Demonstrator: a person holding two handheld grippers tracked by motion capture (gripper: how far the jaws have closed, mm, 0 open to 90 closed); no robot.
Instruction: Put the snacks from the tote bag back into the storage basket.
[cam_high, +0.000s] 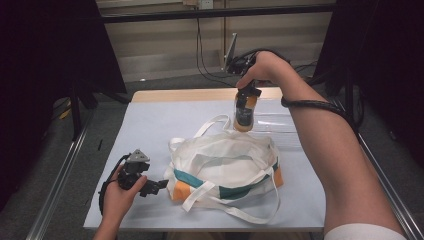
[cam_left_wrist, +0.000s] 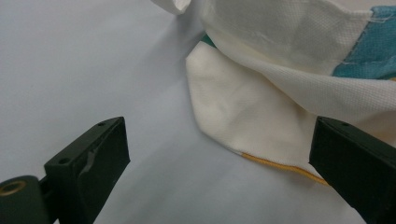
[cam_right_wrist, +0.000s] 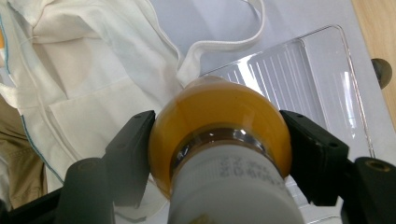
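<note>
One bottle (cam_high: 244, 114), one tote bag (cam_high: 225, 167), one clear tray (cam_right_wrist: 299, 79), two grippers.

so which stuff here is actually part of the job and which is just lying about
In the job:
- orange bottle, clamped in the right tool
- white tote bag
- left tool, open at the bag's corner

Lying about:
- clear plastic tray
- cables behind the table

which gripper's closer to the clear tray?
Right. The right gripper holds the orange bottle just above the clear tray; the left gripper sits open across the white bag, near its corner.
</note>
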